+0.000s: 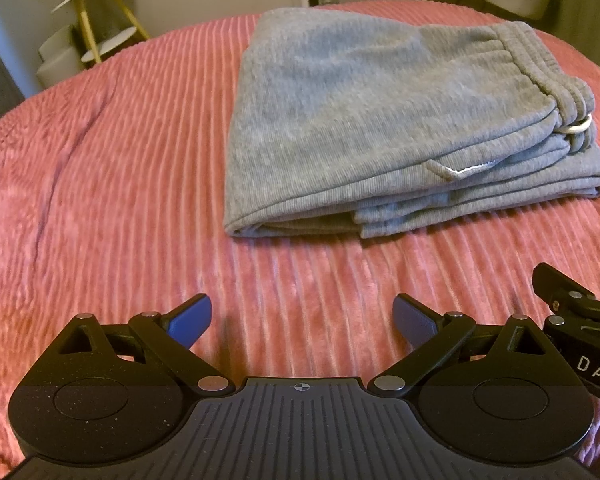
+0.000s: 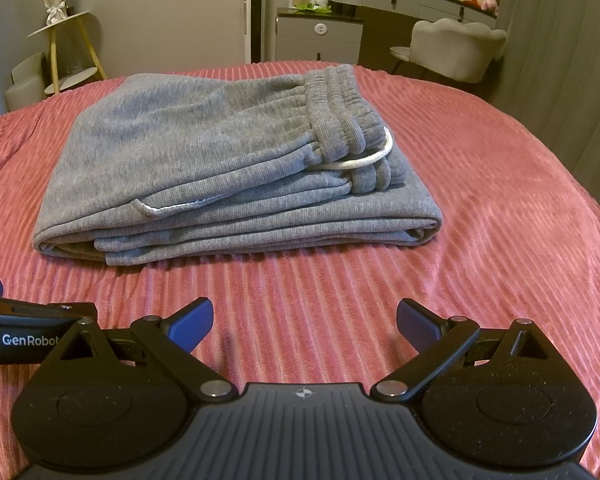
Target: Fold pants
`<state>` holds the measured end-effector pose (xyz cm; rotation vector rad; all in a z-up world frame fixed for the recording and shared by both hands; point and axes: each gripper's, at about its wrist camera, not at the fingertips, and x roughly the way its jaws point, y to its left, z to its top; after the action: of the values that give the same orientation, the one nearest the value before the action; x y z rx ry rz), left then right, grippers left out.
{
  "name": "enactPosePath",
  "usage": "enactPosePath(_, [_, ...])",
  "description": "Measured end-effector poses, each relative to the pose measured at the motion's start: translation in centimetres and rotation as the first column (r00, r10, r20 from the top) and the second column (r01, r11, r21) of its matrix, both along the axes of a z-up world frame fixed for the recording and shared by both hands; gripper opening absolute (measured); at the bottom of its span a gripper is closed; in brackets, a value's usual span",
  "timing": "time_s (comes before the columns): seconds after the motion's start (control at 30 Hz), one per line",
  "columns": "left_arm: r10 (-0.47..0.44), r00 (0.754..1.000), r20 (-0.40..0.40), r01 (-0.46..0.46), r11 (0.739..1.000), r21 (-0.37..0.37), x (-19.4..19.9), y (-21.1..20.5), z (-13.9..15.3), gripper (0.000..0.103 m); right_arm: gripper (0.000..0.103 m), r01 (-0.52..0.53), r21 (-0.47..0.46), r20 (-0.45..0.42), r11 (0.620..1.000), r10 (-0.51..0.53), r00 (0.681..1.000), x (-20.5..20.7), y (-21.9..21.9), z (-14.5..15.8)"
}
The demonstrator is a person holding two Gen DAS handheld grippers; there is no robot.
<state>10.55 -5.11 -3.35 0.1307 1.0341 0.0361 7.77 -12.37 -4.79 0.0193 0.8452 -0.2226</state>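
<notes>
Fingers [image 1: 192, 320] of both grippers are spread and empty, near the folded pants [image 2: 228, 168] on the bed [image 2: 500, 220]; any nudge might snag the loose drawstring [image 2: 364, 160] and spill the stack.

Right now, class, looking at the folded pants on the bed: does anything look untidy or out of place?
Mostly neat. The pants lie folded in a stack on the bedspread. One oddity: the white drawstring loops out from under the waistband at the right end. Both grippers are open and apart from the pants.
</notes>
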Motion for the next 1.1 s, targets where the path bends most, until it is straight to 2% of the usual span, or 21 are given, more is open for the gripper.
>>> enactPosePath(1.1, [-0.022,1.000,-0.007,0.022,1.000,0.015,-0.06,-0.07,-0.29,0.100,0.098,-0.007,-0.012,-0.005,1.000,0.007,1.000,0.02,0.18,-0.01])
